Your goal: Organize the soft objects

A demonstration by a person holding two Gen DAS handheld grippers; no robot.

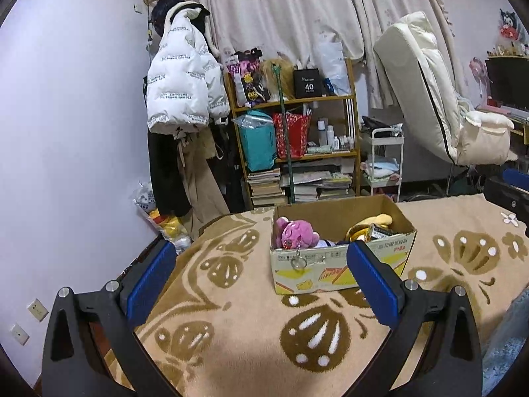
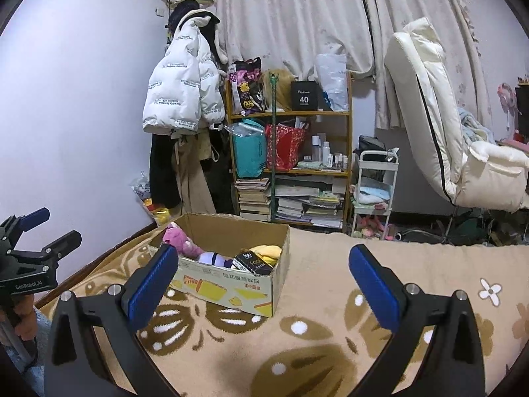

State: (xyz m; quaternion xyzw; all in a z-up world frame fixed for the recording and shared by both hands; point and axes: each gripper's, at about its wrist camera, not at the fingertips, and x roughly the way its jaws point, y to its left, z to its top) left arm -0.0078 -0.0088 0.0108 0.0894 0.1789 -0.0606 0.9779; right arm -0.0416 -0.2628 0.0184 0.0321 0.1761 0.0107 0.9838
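Both grippers are spread wide with nothing between the blue pads: left gripper (image 1: 261, 281) hovers over the blanket facing the cardboard box (image 1: 340, 268) head-on, right gripper (image 2: 264, 284) sits further right, with the box off its left finger. Soft objects are all inside the box: pink plush (image 1: 296, 233) at the left end, yellow plush (image 1: 373, 223) at the right end, a white-and-navy item (image 2: 215, 259) between them. Left wrist view only: a metal key ring (image 1: 297, 259) hangs from the pink plush over the box's front wall, and the right gripper's black body with a blue pad pokes in at the right edge. Right wrist view only: a dark printed packet (image 2: 253, 263) lying by the yellow plush shows clearly, the box's side wall is visible, and the left gripper shows at the left edge, open, with a hand (image 2: 24, 314) wrapped around its handle and a blue sleeve below. Box sits on a tan blanket (image 1: 231, 330) with a brown floral pattern, covering a flat surface; nothing else rests on the blanket near the box. Room behind: wooden shelf unit (image 1: 294, 145) holding bags, bottles and stacked books, white puffer jacket (image 1: 185, 76) hanging on the lilac wall with darker clothes under it, pale curtains (image 1: 281, 10) across the back, small white cart (image 1: 385, 165) right of the shelf, cream reclining chair (image 1: 439, 99) tilted back on the right.
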